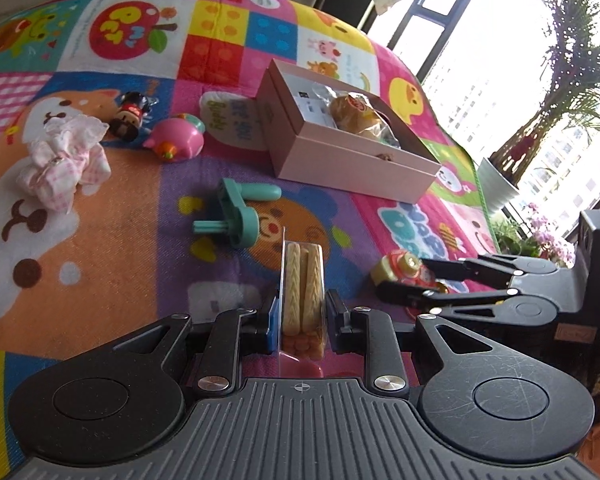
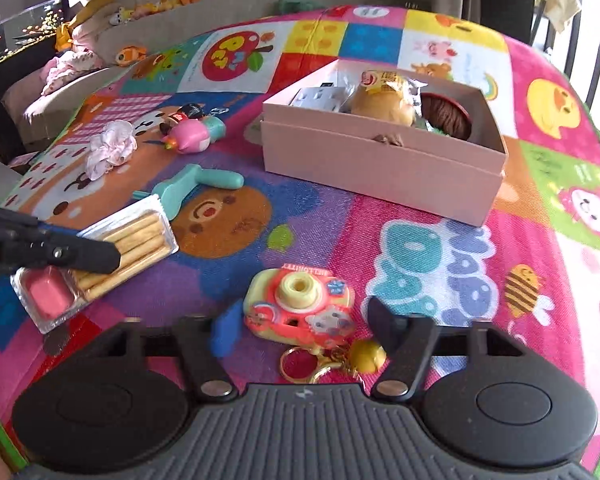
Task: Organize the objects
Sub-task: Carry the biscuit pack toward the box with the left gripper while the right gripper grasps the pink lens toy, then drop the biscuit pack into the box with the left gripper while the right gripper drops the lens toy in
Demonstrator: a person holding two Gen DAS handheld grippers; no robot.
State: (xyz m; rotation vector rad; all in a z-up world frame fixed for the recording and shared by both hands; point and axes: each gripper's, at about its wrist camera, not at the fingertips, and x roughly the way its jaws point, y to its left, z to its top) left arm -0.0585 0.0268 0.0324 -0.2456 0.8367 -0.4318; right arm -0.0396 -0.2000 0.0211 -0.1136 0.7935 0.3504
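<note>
My left gripper (image 1: 302, 308) is shut on a clear pack of biscuit sticks (image 1: 303, 284) with a pink dip cup, held just above the mat; the pack shows at the left of the right wrist view (image 2: 128, 240). My right gripper (image 2: 300, 322) is open around a yellow-and-pink toy camera (image 2: 300, 304) with a keyring, lying on the mat; the camera also shows in the left wrist view (image 1: 404, 270). The pink open box (image 2: 380, 168) (image 1: 340, 160) further back holds a bread packet, a brown round thing and a white card.
On the colourful play mat (image 2: 440, 264) lie a teal hand-crank toy (image 1: 236, 212) (image 2: 196, 186), a pink pig toy (image 1: 176, 140), a soldier figurine (image 1: 130, 114) and a pink checked scrunchie (image 1: 62, 162). A window with plants is at the right.
</note>
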